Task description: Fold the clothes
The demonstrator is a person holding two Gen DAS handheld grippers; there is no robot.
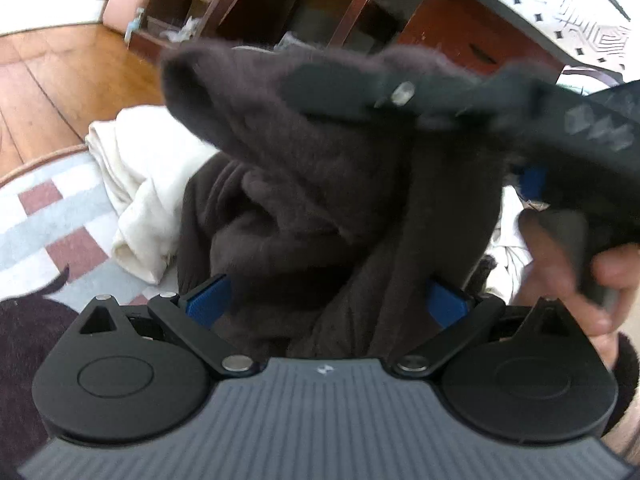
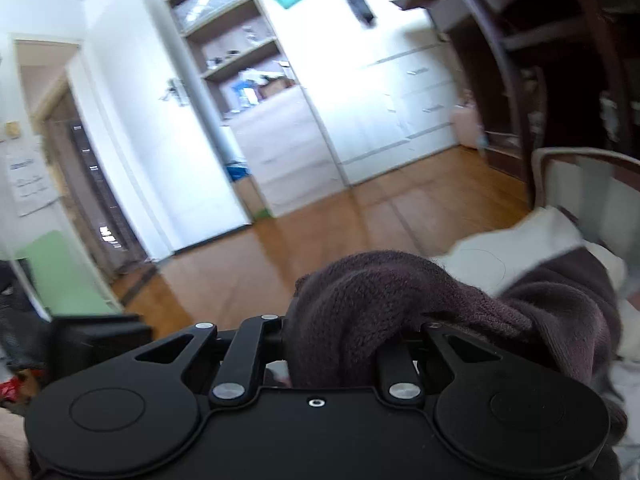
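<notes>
Above the patterned rug [image 1: 52, 216], at the middle of the left wrist view, a dark brown knitted garment [image 1: 320, 200] hangs bunched and lifted, its bulk draped down between the blue pads [image 1: 208, 300] of the left gripper [image 1: 326, 304]. Those jaws stand fairly wide with cloth lying between them; whether the pads actually press on it I cannot tell, since the fabric hides their faces. At about two o'clock in that view the right gripper [image 1: 332, 92] reaches across, carried by a hand [image 1: 580, 280] at four o'clock, and its fingers are pinched narrow on an upper fold of the garment. The right wrist view bears this out: knit cloth [image 2: 360, 312] bulges up through closely set jaws, with the wooden floor [image 2: 320, 232] beyond. A cream garment [image 1: 136, 184] lies on the rug at nine o'clock, just beside the brown one and partly under it. Holding one edge high this way most likely lets the weight pull the knit straight, so that a clean edge can be found before laying it flat to fold.
</notes>
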